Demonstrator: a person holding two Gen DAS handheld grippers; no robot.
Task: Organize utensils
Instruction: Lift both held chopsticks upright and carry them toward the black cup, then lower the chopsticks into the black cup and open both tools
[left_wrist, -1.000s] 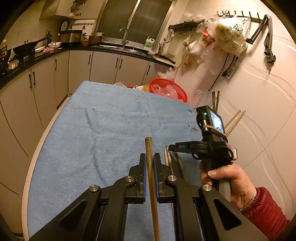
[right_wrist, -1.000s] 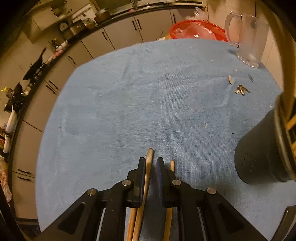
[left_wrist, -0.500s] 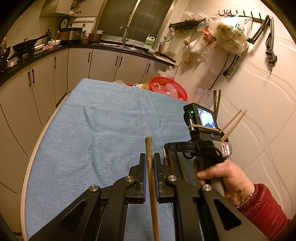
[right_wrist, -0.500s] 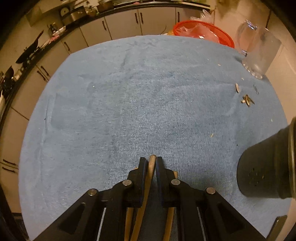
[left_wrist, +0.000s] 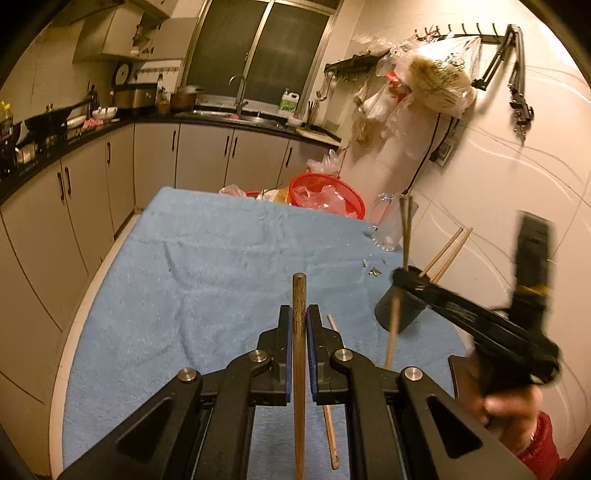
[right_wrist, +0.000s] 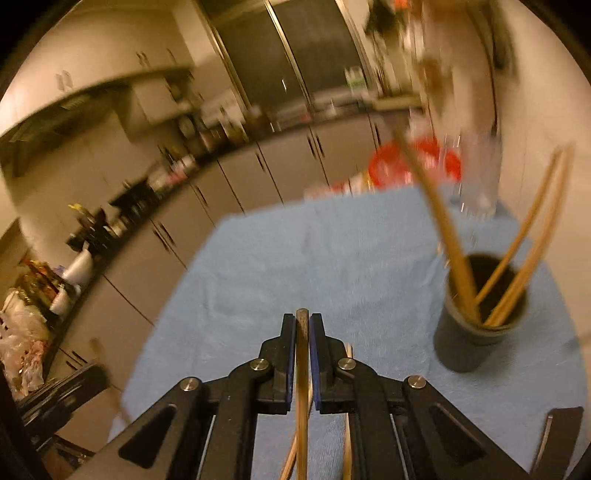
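Note:
My left gripper (left_wrist: 298, 317) is shut on a dark wooden chopstick (left_wrist: 299, 350) and holds it above the blue towel (left_wrist: 221, 280). My right gripper (right_wrist: 303, 325) is shut on a chopstick (right_wrist: 302, 369) and is lifted off the towel (right_wrist: 295, 266); in the left wrist view it appears blurred (left_wrist: 413, 282) at the holder with its chopstick (left_wrist: 392, 332) hanging down. The black utensil holder (right_wrist: 480, 325) stands at the right with several chopsticks in it; it also shows in the left wrist view (left_wrist: 400, 308). One chopstick (left_wrist: 330, 387) lies on the towel.
A clear glass pitcher (left_wrist: 388, 225) and a red basket (left_wrist: 325, 194) stand at the table's far end. Small metal bits (left_wrist: 373, 271) lie on the towel near the holder. The wall is close on the right, kitchen cabinets (left_wrist: 92, 184) on the left.
My right gripper has closed on a chopstick, lifted it off the towel and swung up toward the holder, with motion blur. My left gripper has stayed about still with its chopstick.

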